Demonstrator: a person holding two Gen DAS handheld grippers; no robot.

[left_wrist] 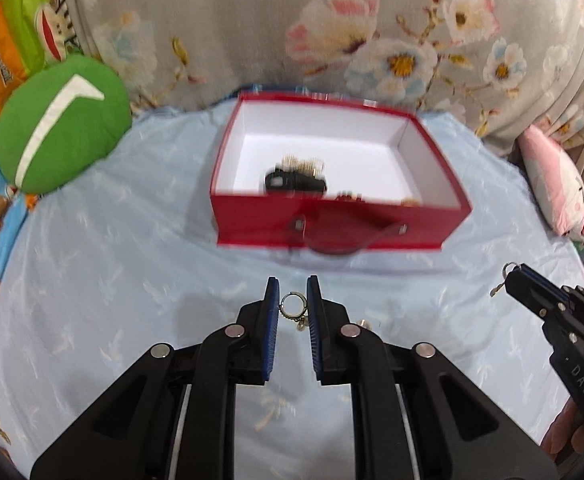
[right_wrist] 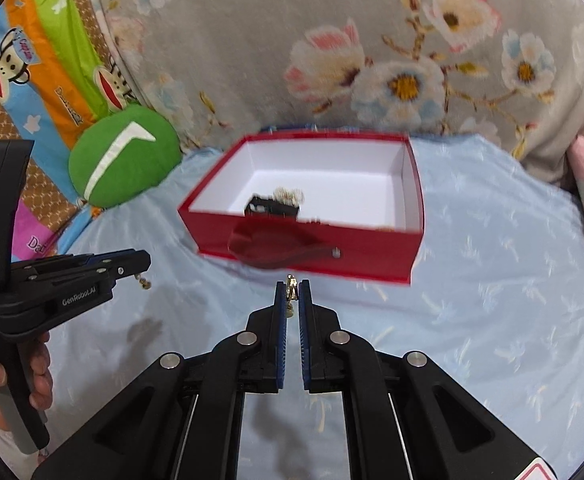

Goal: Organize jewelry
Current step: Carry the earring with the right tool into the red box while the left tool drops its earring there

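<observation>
An open red box [left_wrist: 332, 226] with a white inside stands on the light blue sheet, also in the right wrist view [right_wrist: 356, 250]. Inside lie a black and gold hair clip [left_wrist: 296, 178] and small gold pieces near the front wall. My left gripper [left_wrist: 293, 304] is shut on a gold hoop earring [left_wrist: 292, 305] with a small charm, held above the sheet in front of the box. My right gripper [right_wrist: 291, 290] is shut on a second gold earring [right_wrist: 291, 282]. Each gripper shows in the other's view, the right one [left_wrist: 510, 276] and the left one [right_wrist: 142, 266].
A round green cushion [left_wrist: 58, 124] lies at the left of the sheet. A grey floral blanket [left_wrist: 332, 20] rises behind the box. A pink and white pillow [left_wrist: 552, 184] lies at the right. A dark red ribbon handle [left_wrist: 332, 240] hangs on the box's front wall.
</observation>
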